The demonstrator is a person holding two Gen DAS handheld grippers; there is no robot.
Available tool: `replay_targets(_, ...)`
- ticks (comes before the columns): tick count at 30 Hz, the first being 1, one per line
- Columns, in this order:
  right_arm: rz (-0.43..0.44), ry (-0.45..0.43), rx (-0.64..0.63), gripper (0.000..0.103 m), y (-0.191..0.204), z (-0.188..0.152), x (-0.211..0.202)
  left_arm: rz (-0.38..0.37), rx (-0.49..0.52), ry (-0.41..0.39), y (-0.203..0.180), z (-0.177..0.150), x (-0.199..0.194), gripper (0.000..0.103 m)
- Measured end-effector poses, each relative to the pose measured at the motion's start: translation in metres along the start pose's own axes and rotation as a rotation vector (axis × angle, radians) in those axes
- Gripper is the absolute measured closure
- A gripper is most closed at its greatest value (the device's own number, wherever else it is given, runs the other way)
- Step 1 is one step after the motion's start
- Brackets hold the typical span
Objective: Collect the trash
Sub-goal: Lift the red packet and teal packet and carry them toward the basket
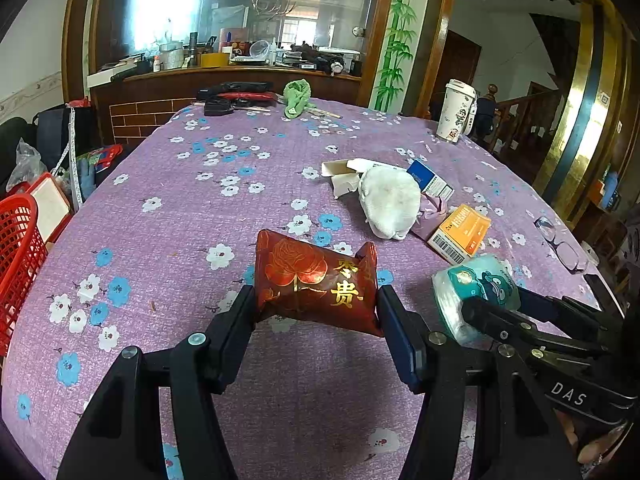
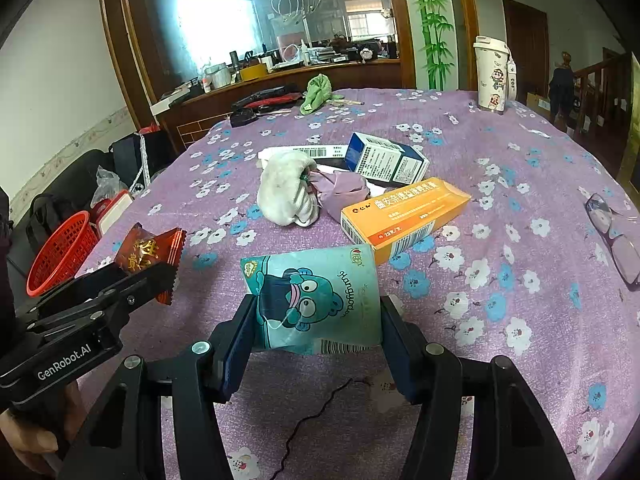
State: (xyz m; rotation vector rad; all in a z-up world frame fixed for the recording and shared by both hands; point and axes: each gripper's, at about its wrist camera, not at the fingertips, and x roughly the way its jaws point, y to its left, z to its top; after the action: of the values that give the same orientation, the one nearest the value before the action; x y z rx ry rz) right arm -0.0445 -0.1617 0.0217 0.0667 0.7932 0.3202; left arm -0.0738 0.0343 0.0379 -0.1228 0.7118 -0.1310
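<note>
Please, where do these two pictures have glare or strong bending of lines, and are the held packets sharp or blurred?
Left wrist view: a white glare washes out the mirror; the table edge bows; the red packet is sharp. Right wrist view: the same glare sits on the mirror, corners go black, and the teal packet is sharp.

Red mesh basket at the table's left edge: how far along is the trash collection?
Nothing shows as binned; the red mesh basket's inside isn't visible. In hand: the left gripper clamps a red foil wrapper, the right gripper a teal cartoon packet. Left on the purple floral tablecloth: orange carton, blue-white carton, crumpled white cloth.
</note>
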Motion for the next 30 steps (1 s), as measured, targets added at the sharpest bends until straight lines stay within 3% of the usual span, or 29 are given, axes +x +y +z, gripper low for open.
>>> replay_targets(11,-0.048,0.016,0.027,0.040,-0.003,0.003,-0.005,0.009,-0.013,-0.015,0.008,0.003,-0.012,0.044)
replay_targets(17,-0.041,-0.017,0.000,0.040,0.008,0.012,-0.021,0.008,-0.039,-0.053,0.019,0.010,-0.029,0.044)
replay_targets(30,0.066,0.013,-0.128,0.040,0.075,0.031,-0.019,0.078,-0.092,-0.115,0.069,0.021,-0.068,0.043)
